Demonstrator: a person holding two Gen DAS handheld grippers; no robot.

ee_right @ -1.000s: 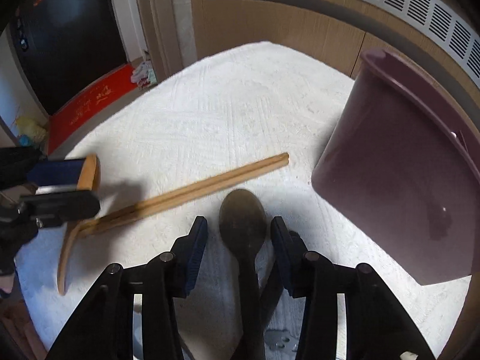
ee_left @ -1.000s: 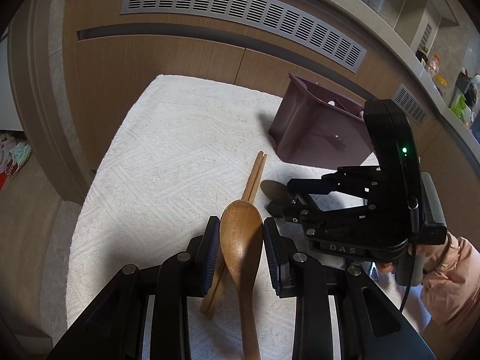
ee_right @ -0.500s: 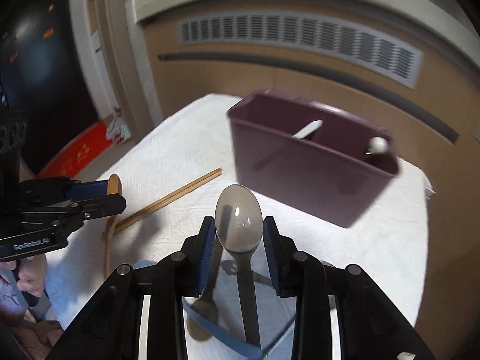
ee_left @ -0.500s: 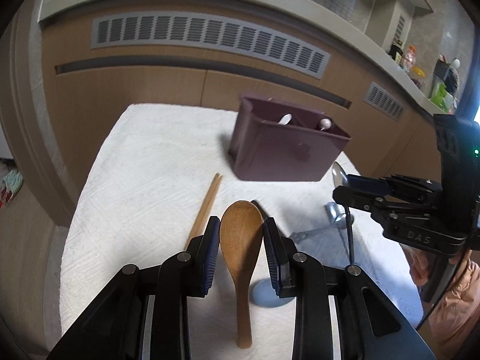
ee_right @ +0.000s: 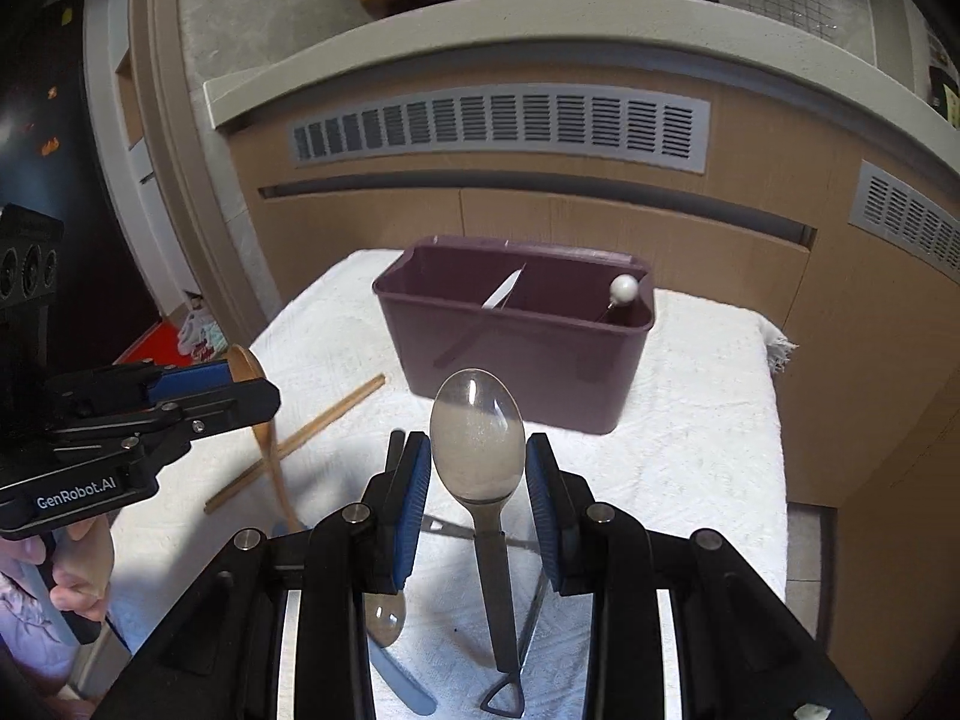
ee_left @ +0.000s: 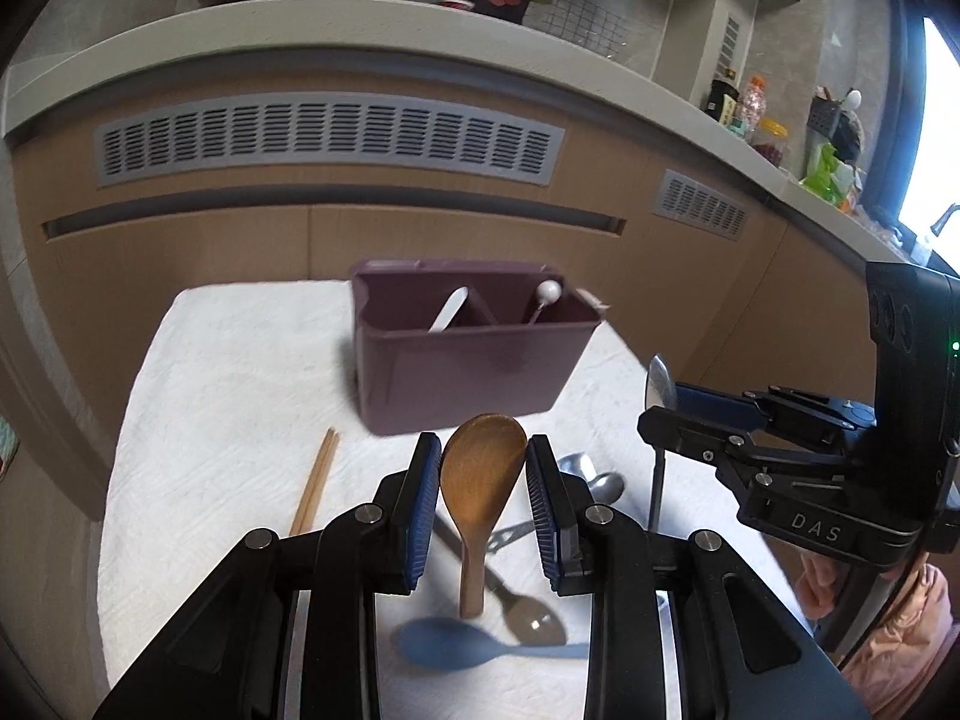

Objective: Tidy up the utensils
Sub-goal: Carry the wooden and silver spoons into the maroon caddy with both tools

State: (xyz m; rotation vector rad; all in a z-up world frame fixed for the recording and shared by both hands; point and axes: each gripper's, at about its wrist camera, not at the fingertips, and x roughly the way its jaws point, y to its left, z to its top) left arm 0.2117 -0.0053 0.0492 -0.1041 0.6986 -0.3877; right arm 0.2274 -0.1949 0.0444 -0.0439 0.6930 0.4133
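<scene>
My left tool [ee_left: 483, 474] is clenched on the wooden spoon [ee_left: 482, 483], bowl forward, lifted clear of the white cloth [ee_left: 228, 396] on the bench, in front of the purple caddy [ee_left: 474, 354]; my right tool [ee_right: 478, 471] grips the metal spoon [ee_right: 477, 444] the same way, also raised before the caddy; in the caddy's two compartments I see a white utensil [ee_left: 449, 309] on the left and a ball-topped stick [ee_left: 547, 294] on the right; chopsticks [ee_left: 315, 480] lie on the cloth to the caddy's near left; a blue spoon [ee_left: 456, 645] and more metal cutlery [ee_left: 591, 477] lie nearer me.
</scene>
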